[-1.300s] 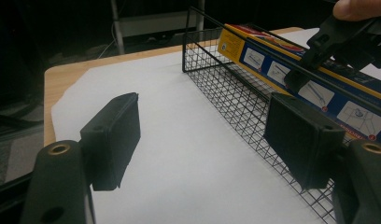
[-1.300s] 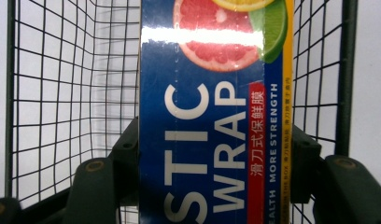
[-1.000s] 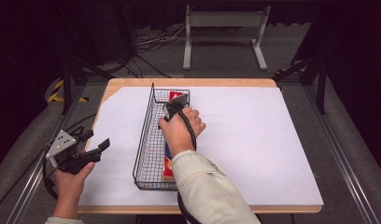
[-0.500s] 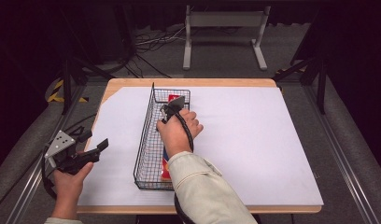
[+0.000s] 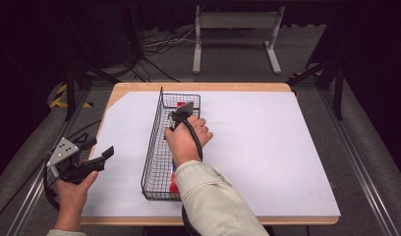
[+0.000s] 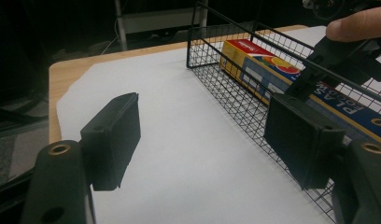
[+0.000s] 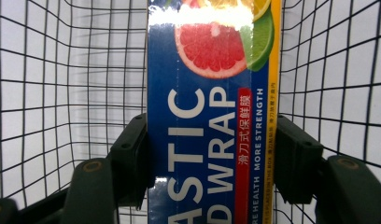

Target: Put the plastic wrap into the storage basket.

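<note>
The plastic wrap box (image 7: 212,116) lay lengthwise in the wire basket (image 5: 154,142), and it sat squarely between the jaws of the right gripper (image 7: 209,154), one jaw at each long side. Those jaws had just been easing apart, and there it was: the left one was still up against the box edge, while on the right a slim gap showed between jaw and box, so the clamp was off. Ahead of the jaws the box ran on to its printed citrus slices, with basket mesh well out to both sides. From above, the right hand (image 5: 186,140) reached down into the far half of the basket, cable looped over its back. Out from there, the left gripper (image 6: 202,140) hung with its jaws wide apart and nothing but bare white sheet (image 6: 179,154) between them; the basket wall stood just beyond its right jaw, the box visible through the mesh. The left hand (image 5: 73,189) hovered at the near left edge of the surface (image 5: 134,88), well apart from the basket.
</note>
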`<state>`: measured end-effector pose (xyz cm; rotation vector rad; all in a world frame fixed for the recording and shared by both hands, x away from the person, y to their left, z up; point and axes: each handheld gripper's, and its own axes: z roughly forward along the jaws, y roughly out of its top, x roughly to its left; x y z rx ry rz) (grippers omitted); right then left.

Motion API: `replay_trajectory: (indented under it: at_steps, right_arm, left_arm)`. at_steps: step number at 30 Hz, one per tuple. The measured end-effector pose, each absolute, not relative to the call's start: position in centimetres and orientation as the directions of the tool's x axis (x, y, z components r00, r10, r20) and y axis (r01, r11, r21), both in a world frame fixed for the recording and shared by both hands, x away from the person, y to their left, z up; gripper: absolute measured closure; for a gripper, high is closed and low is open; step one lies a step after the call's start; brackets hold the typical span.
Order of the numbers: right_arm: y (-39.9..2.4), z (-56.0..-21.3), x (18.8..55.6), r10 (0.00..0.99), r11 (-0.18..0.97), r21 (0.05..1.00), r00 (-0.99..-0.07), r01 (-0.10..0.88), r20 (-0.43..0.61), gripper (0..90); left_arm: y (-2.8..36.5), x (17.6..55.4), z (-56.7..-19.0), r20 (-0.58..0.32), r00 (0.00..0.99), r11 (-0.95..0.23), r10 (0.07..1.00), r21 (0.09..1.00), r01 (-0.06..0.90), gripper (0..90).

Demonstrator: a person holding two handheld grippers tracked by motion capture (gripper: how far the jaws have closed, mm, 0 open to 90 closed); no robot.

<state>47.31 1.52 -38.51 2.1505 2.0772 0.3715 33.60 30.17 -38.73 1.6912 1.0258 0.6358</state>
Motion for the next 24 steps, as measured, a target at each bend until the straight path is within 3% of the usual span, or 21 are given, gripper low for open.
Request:
replay_trajectory:
  at_steps: [7,24]
  right_arm:
    - [1.4,-38.0,47.2,0.995,-0.049,0.288,0.023,0.956,0.094,29.5]
    - [0.5,-34.9,46.6,0.994,-0.026,0.376,-0.016,0.926,0.108,26.3]
  left_arm:
    - [30.1,33.6,-38.7,-0.064,0.498,-0.122,0.865,0.936,0.332,27.5]
    - [29.9,33.7,-38.8,-0.067,0.495,-0.119,0.866,0.935,0.334,27.4]
